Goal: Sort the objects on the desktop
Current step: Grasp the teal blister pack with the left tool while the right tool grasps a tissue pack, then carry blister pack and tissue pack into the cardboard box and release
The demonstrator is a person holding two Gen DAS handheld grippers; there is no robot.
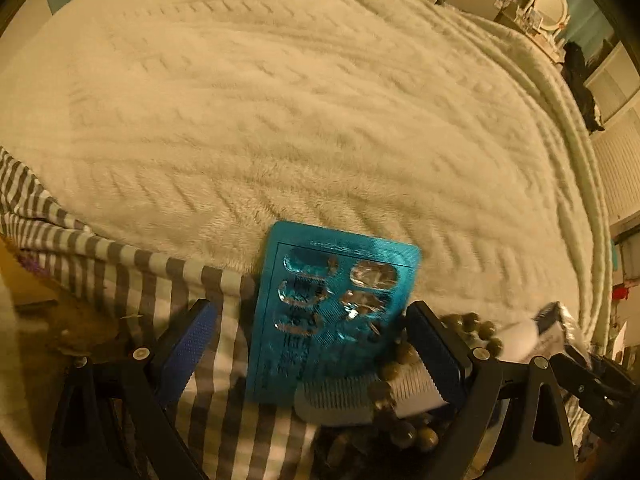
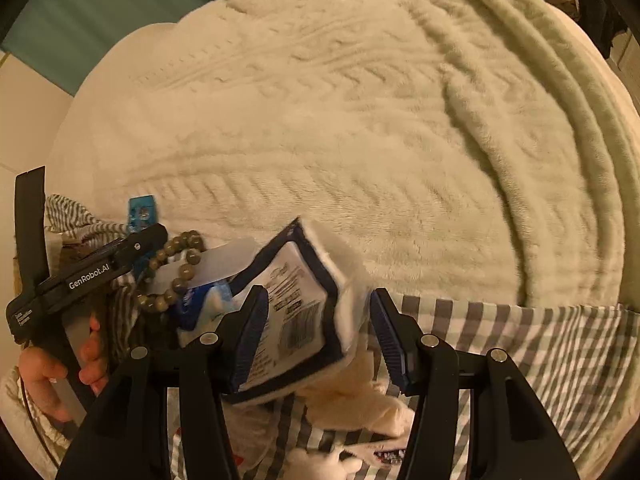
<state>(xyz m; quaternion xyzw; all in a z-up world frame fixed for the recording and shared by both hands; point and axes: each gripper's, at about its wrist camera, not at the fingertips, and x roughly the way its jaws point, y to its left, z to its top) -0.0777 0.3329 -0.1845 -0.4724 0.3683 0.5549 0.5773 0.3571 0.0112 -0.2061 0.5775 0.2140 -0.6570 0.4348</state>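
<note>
A teal blister pack of pills (image 1: pixel 324 312) stands tilted between the fingers of my open left gripper (image 1: pixel 316 344), leaning near the right finger. Below it lie a grey comb (image 1: pixel 340 400) and a string of dark green beads (image 1: pixel 396 364). In the right wrist view my open right gripper (image 2: pixel 316 332) straddles a white tissue pack with a dark blue border (image 2: pixel 292 312). The pack rests against the left finger (image 2: pixel 250 332). The beads (image 2: pixel 172 268), the blister pack (image 2: pixel 141 210) and the left gripper (image 2: pixel 92 272) show at the left.
A cream fluffy blanket (image 1: pixel 304 112) covers the bed beyond. A grey-and-white striped cloth (image 1: pixel 140 264) lies under the objects. A white tube (image 1: pixel 520 336) lies at the right. Furniture and a round mirror (image 1: pixel 552 4) stand far right.
</note>
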